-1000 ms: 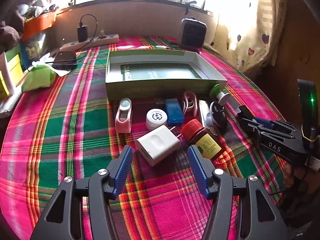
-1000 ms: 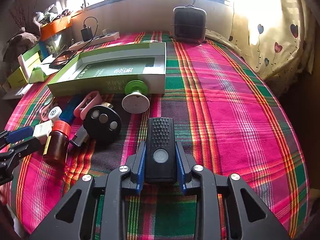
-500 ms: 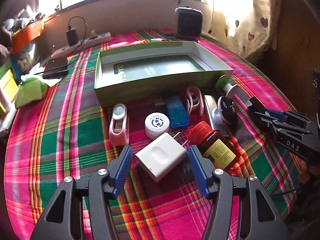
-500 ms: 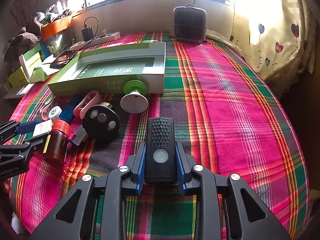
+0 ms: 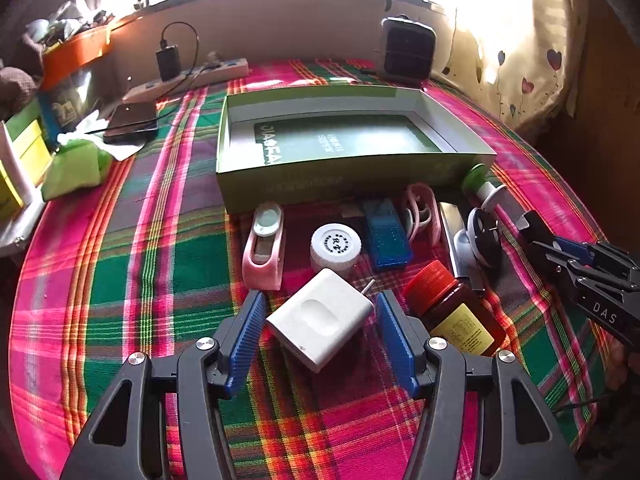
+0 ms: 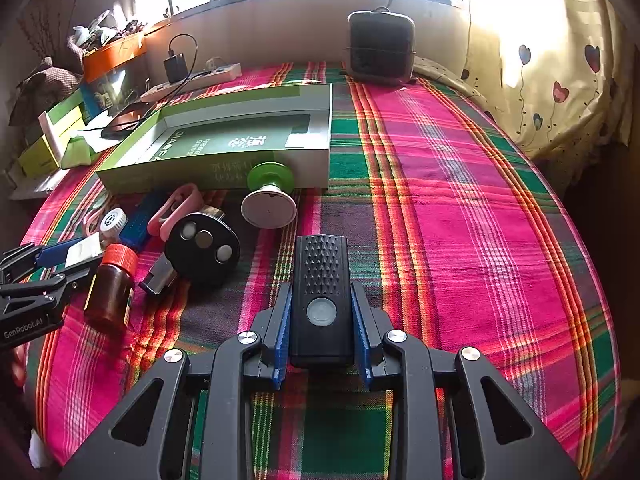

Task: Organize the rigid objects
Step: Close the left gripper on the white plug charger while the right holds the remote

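The task looks to be near its beginning. The shallow green cardboard box [image 5: 352, 148] on the plaid-covered desk [image 6: 460, 216] holds none of the small objects; only its printed bottom shows inside. All the loose things lie in front of the box's near wall: a pink plastic clip-shaped case [image 5: 265, 246], a small white round screw-cap jar [image 5: 335, 245], a blue rectangular plastic case [image 5: 387, 234], a pink looped clip [image 5: 424, 212], a black round disc with three metal dots [image 6: 202, 248], a green and white spool-shaped holder [image 6: 269, 196] and a brown bottle with a red cap [image 5: 454, 312].

The left hand-held gripper [image 5: 318, 322] is spread wide around the white square plug charger [image 5: 320, 318]. Its blue pads [image 5: 248, 330] stand on both sides of the charger and, as far as I can see, do not touch it yet. The right hand-held gripper [image 6: 322, 328] is closed narrow on a black rectangular device with a round button [image 6: 322, 296], held above the cloth and well apart from the box.

So, in my judgement, two objects are in work and every object is left to be put in the box.

The silver flat thing under the disc is mostly covered, and I cannot tell what it is. The labels on the jar and the bottle are too small to read. The person is not visible.
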Motion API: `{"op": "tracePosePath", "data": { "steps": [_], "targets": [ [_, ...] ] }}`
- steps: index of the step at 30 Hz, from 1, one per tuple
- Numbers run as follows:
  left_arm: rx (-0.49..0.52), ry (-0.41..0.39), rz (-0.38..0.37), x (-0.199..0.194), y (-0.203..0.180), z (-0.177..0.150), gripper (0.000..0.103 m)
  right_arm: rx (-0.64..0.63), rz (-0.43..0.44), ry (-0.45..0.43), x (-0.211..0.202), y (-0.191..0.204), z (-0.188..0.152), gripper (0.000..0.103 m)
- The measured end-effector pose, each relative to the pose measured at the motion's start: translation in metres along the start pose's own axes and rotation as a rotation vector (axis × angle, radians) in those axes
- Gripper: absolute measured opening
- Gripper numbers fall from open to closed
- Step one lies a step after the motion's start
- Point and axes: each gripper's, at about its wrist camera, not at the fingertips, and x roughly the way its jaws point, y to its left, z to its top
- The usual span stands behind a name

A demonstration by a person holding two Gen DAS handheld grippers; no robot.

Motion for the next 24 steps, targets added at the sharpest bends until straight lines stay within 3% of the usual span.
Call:
{"op": "tracePosePath", "data": {
  "steps": [9, 19, 24],
  "targets": [
    [0.003, 0.005, -0.051, -0.01, -0.015, -0.011, 0.057, 0.014, 0.018, 0.002, 0.0, -0.002, 0.0, 0.028],
    [0.05, -0.012, 0.018, -0.002, -0.014, -0.005, 0.057, 0.014, 0.023, 0.0, -0.001, -0.002, -0.001, 0.028],
    [0.044, -0.012, 0.012, -0.001, -0.012, -0.003, 0.057, 0.015, 0.025, 0.0, -0.001, -0.002, -0.002, 0.028]
  ]
}}
